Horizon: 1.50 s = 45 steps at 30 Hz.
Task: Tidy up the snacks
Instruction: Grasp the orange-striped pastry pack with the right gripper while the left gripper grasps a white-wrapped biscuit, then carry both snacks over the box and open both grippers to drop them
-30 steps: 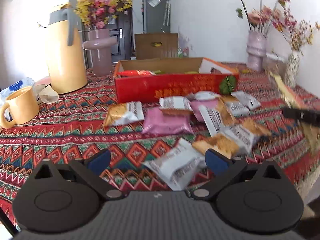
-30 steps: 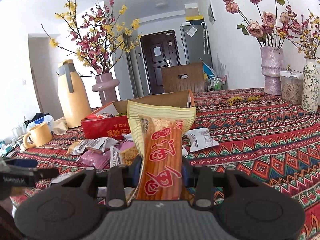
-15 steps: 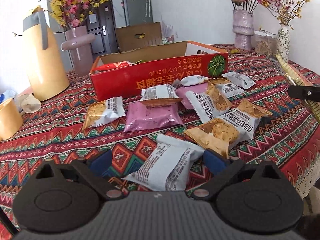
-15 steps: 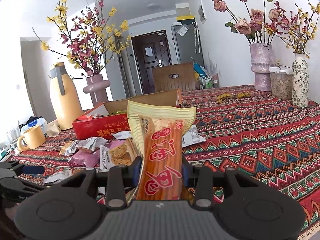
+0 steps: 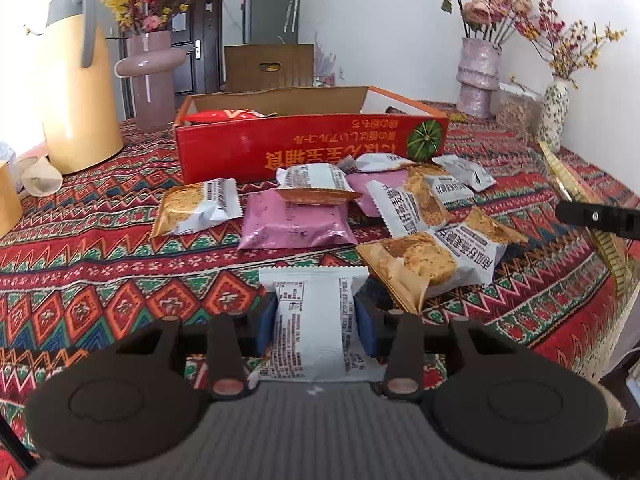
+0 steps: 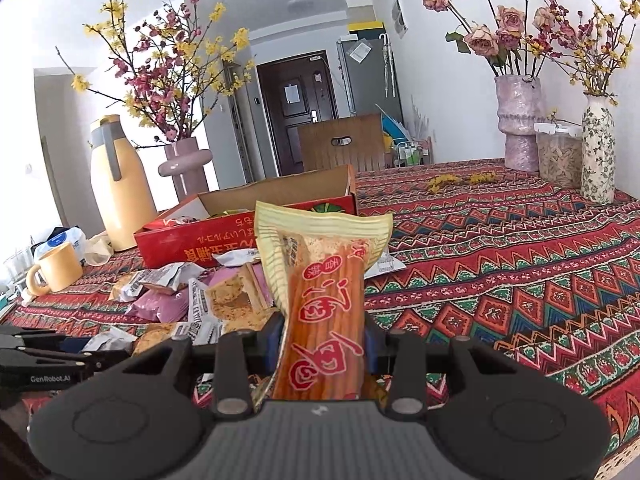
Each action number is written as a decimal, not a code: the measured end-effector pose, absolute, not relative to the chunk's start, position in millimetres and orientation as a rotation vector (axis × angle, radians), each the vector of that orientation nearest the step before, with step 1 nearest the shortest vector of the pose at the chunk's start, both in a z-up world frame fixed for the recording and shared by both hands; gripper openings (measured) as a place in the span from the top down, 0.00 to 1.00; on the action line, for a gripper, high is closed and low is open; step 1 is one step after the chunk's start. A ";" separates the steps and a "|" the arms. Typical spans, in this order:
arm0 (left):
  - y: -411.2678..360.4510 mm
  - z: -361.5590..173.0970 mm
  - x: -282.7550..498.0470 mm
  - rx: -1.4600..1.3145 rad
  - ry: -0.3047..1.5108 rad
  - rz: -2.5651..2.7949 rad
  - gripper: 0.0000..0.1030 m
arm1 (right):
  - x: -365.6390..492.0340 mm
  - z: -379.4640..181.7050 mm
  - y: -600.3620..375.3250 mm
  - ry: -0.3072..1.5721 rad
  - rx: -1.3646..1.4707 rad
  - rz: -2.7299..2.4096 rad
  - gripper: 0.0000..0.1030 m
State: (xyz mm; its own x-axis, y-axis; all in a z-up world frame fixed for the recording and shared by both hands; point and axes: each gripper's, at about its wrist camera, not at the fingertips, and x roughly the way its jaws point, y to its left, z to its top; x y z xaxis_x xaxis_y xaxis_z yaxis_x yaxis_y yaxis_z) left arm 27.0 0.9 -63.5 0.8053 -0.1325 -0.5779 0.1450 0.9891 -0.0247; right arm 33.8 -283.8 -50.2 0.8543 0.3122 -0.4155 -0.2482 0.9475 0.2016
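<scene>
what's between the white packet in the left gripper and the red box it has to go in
The left gripper is shut on the white packet. Between it and the red box lie loose snacks on the tablecloth, including a pink packet. All lie flat, so lifting over them and the box's front wall looks feasible.

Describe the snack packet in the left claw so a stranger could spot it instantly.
Start at the long red cardboard box on the patterned tablecloth, then come toward the camera past the scattered snack pile. The white packet sits pinched in the left claw, showing only printed text, unlike its neighbours' pastry pictures.
</scene>
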 end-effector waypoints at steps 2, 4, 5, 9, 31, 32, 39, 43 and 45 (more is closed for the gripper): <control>4.4 -60.3 24.2 0.009 0.599 -0.136 0.59 | 33.6 -49.9 -284.0 0.460 0.143 0.297 0.64; 7.2 -55.5 21.0 0.002 0.578 -0.122 0.60 | 33.6 -49.9 -283.9 0.460 0.142 0.297 0.64; 8.7 -52.9 19.5 -0.004 0.566 -0.115 0.60 | 33.1 -49.8 -283.6 0.460 0.142 0.298 0.64; 12.9 -41.0 15.2 -0.013 0.522 -0.085 0.60 | 32.6 -48.9 -281.9 0.459 0.139 0.301 0.63; 22.1 15.2 47.1 -0.082 0.386 0.000 0.60 | 62.7 -20.7 -269.3 0.380 0.110 0.312 0.63; 21.4 17.5 49.7 -0.081 0.381 -0.001 0.60 | 65.2 -19.1 -268.7 0.376 0.109 0.312 0.64; 13.8 31.9 71.2 -0.085 0.356 -0.001 0.60 | 85.1 -9.3 -261.9 0.353 0.100 0.321 0.64; 8.5 42.0 87.2 -0.081 0.338 -0.004 0.60 | 100.4 -2.5 -257.2 0.342 0.098 0.325 0.64; 7.0 46.3 96.0 -0.082 0.333 -0.003 0.60 | 108.5 1.3 -254.1 0.336 0.099 0.325 0.64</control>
